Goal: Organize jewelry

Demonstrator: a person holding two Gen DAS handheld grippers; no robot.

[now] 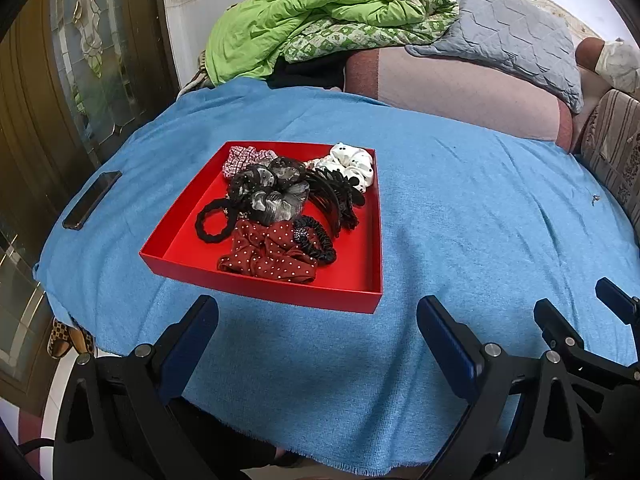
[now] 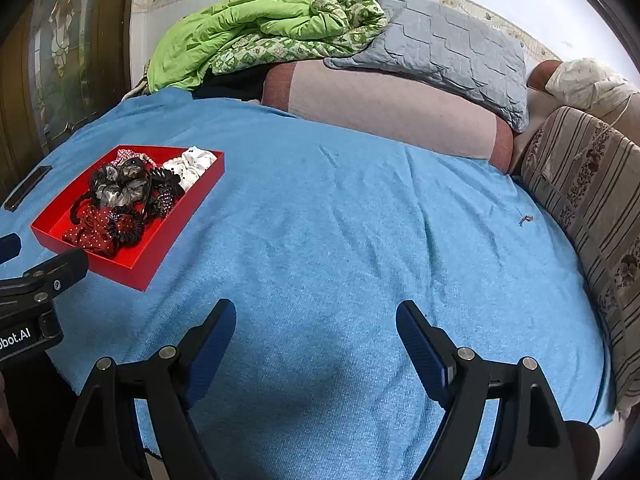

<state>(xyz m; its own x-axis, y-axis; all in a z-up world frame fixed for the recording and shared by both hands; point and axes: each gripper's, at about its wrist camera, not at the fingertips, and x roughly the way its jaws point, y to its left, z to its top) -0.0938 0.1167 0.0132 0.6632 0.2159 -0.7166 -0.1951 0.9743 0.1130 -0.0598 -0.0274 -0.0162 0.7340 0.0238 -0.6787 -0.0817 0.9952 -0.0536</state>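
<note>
White lettering ending "bot.AI" shows on the black body of the left gripper (image 1: pixel 318 316), seen from the right wrist camera. Both it and the right gripper (image 2: pixel 316 320) hover with jaws spread wide, empty, over a blue woven cloth (image 2: pixel 340 240). Just ahead of the left gripper sits a shallow red square tray (image 1: pixel 188 236) heaped with fabric scrunchies and black hair ties (image 1: pixel 276 204). A dark phone (image 1: pixel 92 199) lies left of it. Beyond are a crumpled green quilt (image 1: pixel 280 20) and a grey quilted pillow (image 2: pixel 448 44).

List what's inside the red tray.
In the red tray: a white spotted scrunchie, a red checked one, a grey-black sheer one, a black hair tie, a polka-dot bow, and a dark claw clip. Anything beneath the pile is hidden.
</note>
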